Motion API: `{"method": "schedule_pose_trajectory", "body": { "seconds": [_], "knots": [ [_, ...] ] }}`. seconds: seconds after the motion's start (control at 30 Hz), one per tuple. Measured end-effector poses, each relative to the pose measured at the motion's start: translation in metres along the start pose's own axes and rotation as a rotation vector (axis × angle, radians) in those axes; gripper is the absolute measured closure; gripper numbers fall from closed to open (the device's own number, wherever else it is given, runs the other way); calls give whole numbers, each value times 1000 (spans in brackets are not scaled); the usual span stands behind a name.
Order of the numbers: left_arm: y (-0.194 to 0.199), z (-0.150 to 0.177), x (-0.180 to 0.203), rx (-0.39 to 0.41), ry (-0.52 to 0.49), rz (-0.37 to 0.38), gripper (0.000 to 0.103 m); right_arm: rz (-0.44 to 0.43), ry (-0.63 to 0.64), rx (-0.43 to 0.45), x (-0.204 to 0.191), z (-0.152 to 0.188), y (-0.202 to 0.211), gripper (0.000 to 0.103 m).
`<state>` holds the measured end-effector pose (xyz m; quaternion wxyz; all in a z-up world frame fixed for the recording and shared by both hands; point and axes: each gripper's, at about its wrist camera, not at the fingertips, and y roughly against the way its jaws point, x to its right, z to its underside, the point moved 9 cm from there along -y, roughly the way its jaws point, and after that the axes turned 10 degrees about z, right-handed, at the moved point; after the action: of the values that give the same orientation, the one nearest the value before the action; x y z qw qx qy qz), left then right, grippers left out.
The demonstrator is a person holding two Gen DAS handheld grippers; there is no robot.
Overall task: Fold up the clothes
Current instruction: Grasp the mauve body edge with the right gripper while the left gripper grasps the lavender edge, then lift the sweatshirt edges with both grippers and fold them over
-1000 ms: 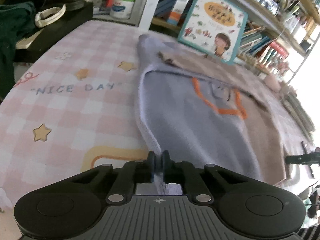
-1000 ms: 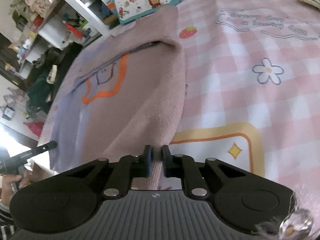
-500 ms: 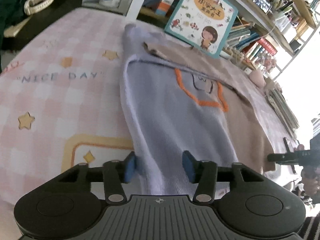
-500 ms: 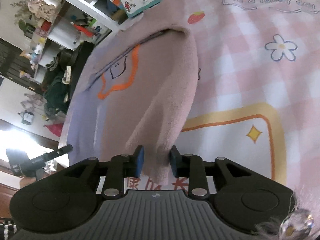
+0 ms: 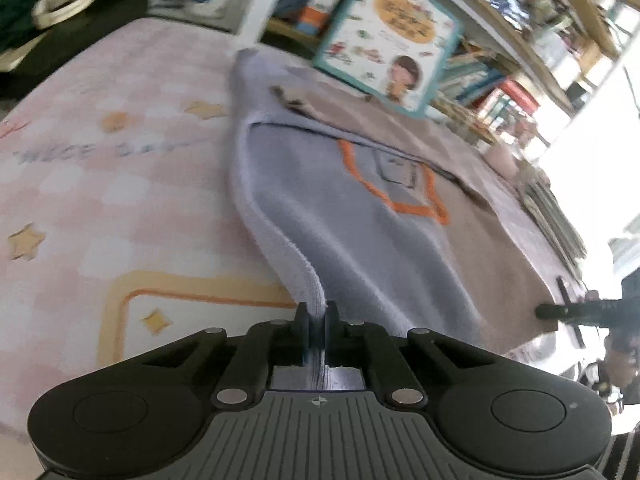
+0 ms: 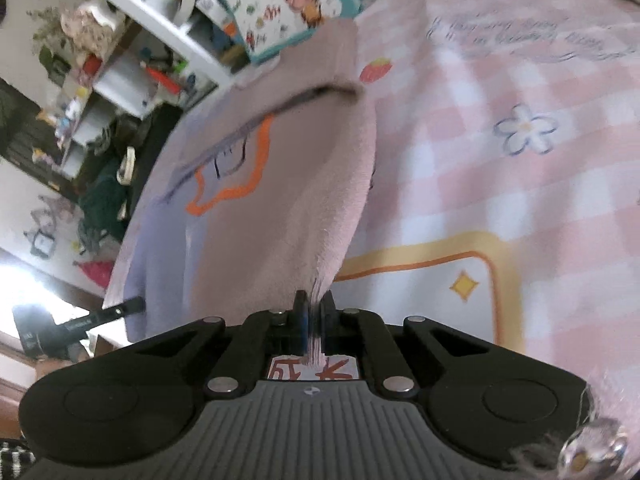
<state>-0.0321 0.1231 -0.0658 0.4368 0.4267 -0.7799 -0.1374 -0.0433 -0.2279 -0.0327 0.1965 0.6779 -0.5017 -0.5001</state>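
Garment (image 5: 360, 232): lilac-and-taupe knit with orange outline motif, spread lengthwise across the pink checked tabletop (image 5: 100, 200), near hem lifted at both corners; left claw (image 5: 317, 326) pinched tight on the lilac corner, right claw (image 6: 314, 318) pinched tight on the pinkish-taupe corner. Open room: bare checked cloth at 9 o'clock of the garment in the left view and at 3 o'clock in the right view. Surroundings: picture book (image 5: 390, 36) upright at 12 o'clock, touching the far end of the garment; bookshelves (image 5: 500, 92) behind it; stacked books (image 5: 556, 216) along the 2 o'clock tabletop edge.
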Motion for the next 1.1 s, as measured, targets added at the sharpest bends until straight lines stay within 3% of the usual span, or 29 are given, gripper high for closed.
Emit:
{"method": "schedule_pose_trajectory", "body": {
  "seconds": [0.2, 0.33, 0.57, 0.67, 0.73, 1.1],
  "knots": [
    [-10, 2, 14, -41, -23, 47, 98, 26, -29, -10, 11, 12, 10, 97],
    [-3, 10, 9, -68, 21, 56, 97, 22, -62, -35, 17, 19, 7, 97],
    [-1, 16, 8, -72, 86, 113, 81, -1, -85, -76, 15, 19, -2, 93],
    [-3, 16, 7, -62, 100, 129, 85, -5, -77, -77, 14, 19, -3, 93],
    [-4, 17, 5, -65, 82, 108, 99, -9, -74, -76, 14, 19, -3, 93],
    [15, 27, 8, -53, 119, 167, 99, -17, -48, -69, 12, 30, 11, 97]
  ]
}}
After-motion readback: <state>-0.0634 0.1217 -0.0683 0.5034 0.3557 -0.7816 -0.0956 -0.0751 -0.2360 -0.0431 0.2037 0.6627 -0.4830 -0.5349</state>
